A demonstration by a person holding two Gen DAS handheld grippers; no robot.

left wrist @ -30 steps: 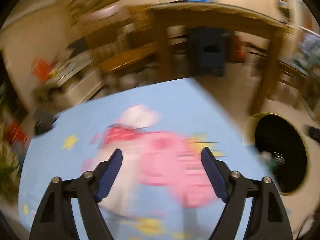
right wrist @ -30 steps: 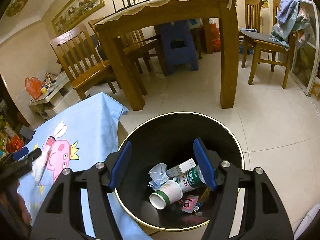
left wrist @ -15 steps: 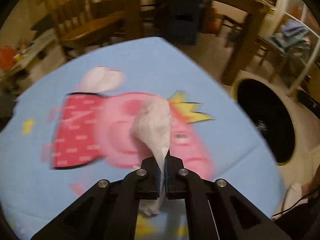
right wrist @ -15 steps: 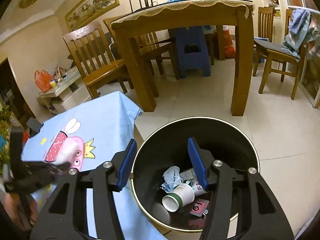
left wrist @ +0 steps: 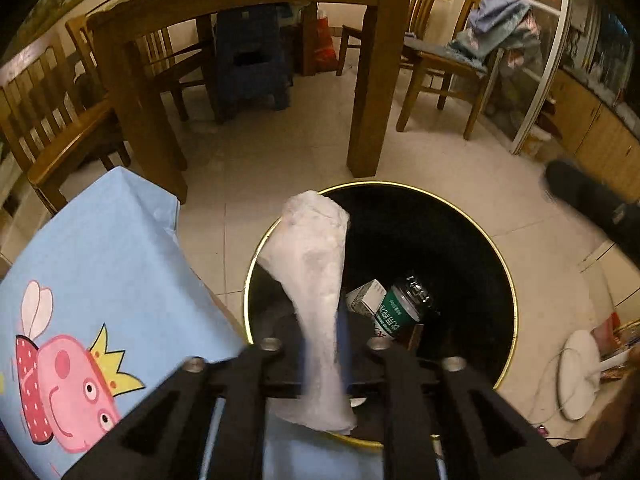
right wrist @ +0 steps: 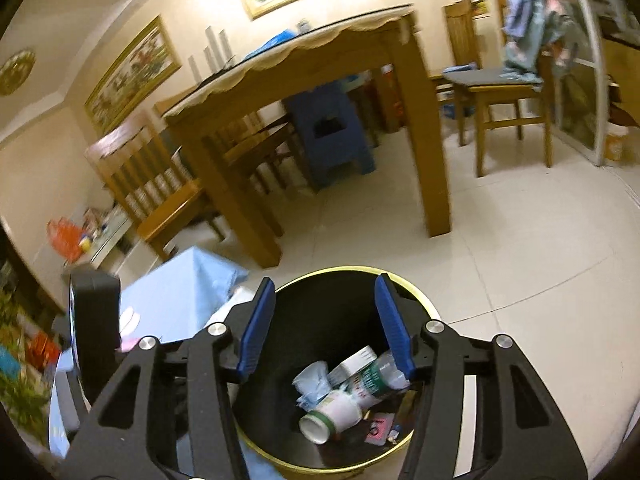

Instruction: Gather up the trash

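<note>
1. The left gripper (left wrist: pixel 324 344) is pinched down on a crumpled white tissue (left wrist: pixel 314 276), its blue pads blurred on either side of the narrow waist of the wad. I can't tell whether they are pressed fully tight or starting to part.

2. The tissue hangs over the near edge of the black bin (left wrist: pixel 496 248) with the gold rim. Its puffed top leans out above the opening and a ragged tail droops below the fingers.

3. It looks feather-light, soft and limp — no risk of breaking, but thin paper can cling to rubber pads, so I'd judge it may need a wide opening to fall free. The narrow waist is the sensible place to hold it, as now.

4. The right gripper (right wrist: pixel 326 326) stands wide open with nothing between its blue pads, hovering above the same bin.

5. The right view alone shows the whole pile inside — a paper cup (right wrist: pixel 334 412), a green-labelled bottle (right wrist: pixel 376 380), a crushed white scrap and a pink card.

6. The left view alone shows the tissue, and the blue cartoon-pig cloth (left wrist: pixel 96 280) just beside the bin.
</note>
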